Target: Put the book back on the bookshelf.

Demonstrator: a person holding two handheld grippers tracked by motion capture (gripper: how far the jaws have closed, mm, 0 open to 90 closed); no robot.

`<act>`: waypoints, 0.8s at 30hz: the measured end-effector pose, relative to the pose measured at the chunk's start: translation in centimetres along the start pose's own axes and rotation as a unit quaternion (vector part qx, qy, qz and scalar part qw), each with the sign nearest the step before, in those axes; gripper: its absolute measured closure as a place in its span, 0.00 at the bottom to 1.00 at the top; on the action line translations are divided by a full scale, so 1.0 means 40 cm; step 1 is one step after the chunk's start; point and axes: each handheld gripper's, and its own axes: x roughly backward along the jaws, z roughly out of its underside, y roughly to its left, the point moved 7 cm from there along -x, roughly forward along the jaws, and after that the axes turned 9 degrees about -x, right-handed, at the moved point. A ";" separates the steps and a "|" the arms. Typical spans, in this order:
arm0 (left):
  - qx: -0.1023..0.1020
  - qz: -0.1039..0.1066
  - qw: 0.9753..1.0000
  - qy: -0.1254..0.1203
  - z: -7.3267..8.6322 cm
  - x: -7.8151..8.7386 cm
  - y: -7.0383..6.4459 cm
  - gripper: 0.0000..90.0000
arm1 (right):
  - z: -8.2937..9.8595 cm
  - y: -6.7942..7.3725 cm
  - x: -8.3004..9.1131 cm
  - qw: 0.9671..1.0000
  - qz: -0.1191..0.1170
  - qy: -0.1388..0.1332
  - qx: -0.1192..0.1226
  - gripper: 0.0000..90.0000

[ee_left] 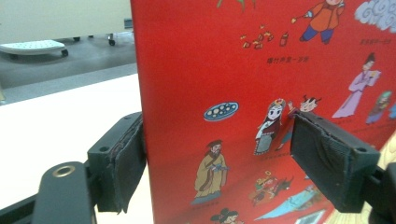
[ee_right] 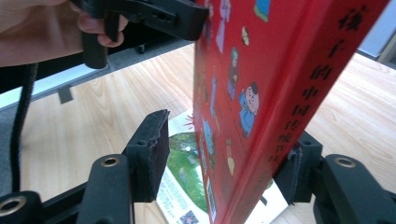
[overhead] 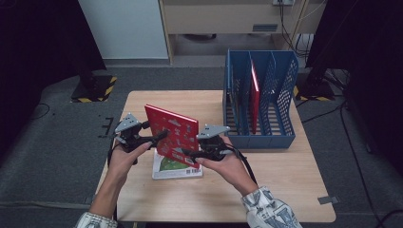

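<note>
Item: red book (overhead: 172,134), hardback, cartoon figures on the cover, held upright and tilted above the table (overhead: 285,180) near its left edge, clear of the surface. Left gripper (overhead: 159,136): jaws straddle the book's left edge; in the left gripper view one pad (ee_left: 128,163) sits against the edge and the other pad (ee_left: 327,158) lies over the cover, so it reads as clamped on the book, though full contact cannot be confirmed. Right gripper (overhead: 187,153): jaws either side of the lower spine; in the right gripper view the near pad (ee_right: 156,149) stands apart from the cover, so the grip looks loose or unclosed, and I cannot tell for sure. Second book (overhead: 173,168), white and green cover, lies flat directly beneath the red book. Blue rack (overhead: 259,102), slotted, at the far right corner; one red book (overhead: 255,92) already stands in a middle slot. Progress, as judged: the red book is lifted and stood up; carrying it to the rack and slotting it remain, as does the flat book. Surface: light wood table, otherwise bare. Room: grey carpet, black stands with hazard-striped bases (overhead: 95,90), cables along the far wall and right side.
</note>
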 end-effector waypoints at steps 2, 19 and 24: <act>-0.002 -0.002 1.000 0.001 0.001 0.000 -0.003 0.21 | -0.001 0.007 0.002 1.000 -0.001 0.001 0.000 0.47; -0.001 0.006 1.000 0.007 0.005 0.020 -0.009 0.23 | -0.058 0.018 0.003 1.000 0.011 -0.024 0.002 0.45; -0.002 0.006 1.000 0.009 0.004 0.021 -0.013 0.23 | -0.081 0.018 0.007 1.000 0.009 -0.029 0.002 0.53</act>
